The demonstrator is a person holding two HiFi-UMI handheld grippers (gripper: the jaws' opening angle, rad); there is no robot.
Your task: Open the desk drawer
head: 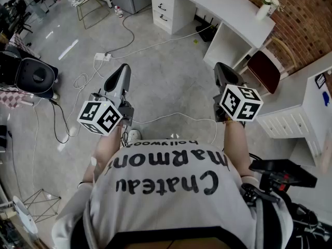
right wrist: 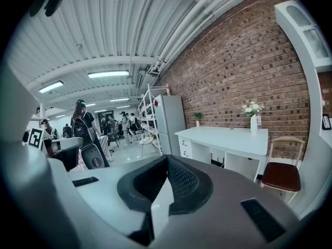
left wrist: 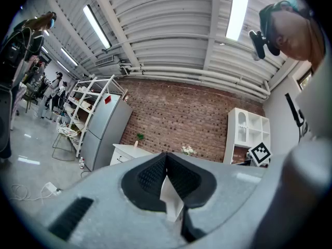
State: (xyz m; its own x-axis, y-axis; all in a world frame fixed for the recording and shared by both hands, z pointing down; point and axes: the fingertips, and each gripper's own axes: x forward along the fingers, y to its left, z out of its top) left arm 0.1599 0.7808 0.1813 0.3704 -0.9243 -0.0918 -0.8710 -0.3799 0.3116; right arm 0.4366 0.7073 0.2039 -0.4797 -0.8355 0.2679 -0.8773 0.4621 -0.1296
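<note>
The white desk (head: pixel 228 9) stands along the brick wall, far ahead of me across the floor. Its stack of drawers (head: pixel 163 6) at the desk's left end is closed. The desk (right wrist: pixel 228 138) and its drawers (right wrist: pixel 185 147) also show in the right gripper view, and small in the left gripper view, the desk (left wrist: pixel 127 150). My left gripper (head: pixel 123 69) and right gripper (head: pixel 221 68) are held in the air in front of my chest, well short of the desk. Both are shut, jaws meeting with nothing between them: left gripper (left wrist: pixel 166 160), right gripper (right wrist: pixel 166 162).
A vase of flowers (head: pixel 267 4) stands on the desk's right end, and a chair with a dark red seat (head: pixel 264 69) is beside it. A second white drawer unit (head: pixel 282 123) is at my right. Cables and a power strip (head: pixel 102 56) lie on the floor. A grey fridge (left wrist: pixel 101 134) stands left of the desk.
</note>
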